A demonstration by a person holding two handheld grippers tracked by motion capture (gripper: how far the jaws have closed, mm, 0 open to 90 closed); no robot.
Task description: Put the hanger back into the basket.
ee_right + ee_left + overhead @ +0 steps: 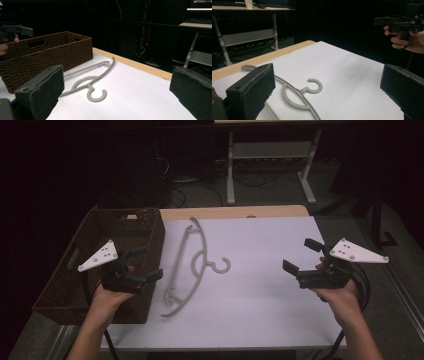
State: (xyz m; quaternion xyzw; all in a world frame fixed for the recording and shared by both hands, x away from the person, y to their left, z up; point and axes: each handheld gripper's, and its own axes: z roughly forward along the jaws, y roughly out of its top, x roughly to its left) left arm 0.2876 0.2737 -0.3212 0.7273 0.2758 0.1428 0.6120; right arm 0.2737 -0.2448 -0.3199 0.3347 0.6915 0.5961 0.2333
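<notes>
Far left, a dark brown woven basket (148, 227) sits at the table's edge, its rectangular walls a coarse ribbed weave with slot handles cut into the sides. Over its near right corner a hand (106, 296) holds the left gripper (147, 263), matte black with a pale three-cornered plate on top; its jaws stand wide apart with nothing between them, and the pads (252, 93) look blocky and slightly fuzzy at the edges.

Just beside the basket, to its right, the hanger (192, 267) lies flat on the sheet: smooth grey-beige plastic, a long bowed shoulder bar with a thin straight rail alongside it, and an open round hook (224, 266) pointing toward the middle of the table. Neither gripper touches it.

Further right the surface is a plain white matte sheet (260, 270) over a table (235, 212) whose light wood shows as a strip along the far edge. At the right, well apart from the hanger, the other hand (341, 299) holds the right gripper (301, 256), likewise spread wide and holding nothing, with a black cable trailing from it.

Beyond the table the room is dark: grey floor, loose cables, and a white metal desk frame (270, 155).
</notes>
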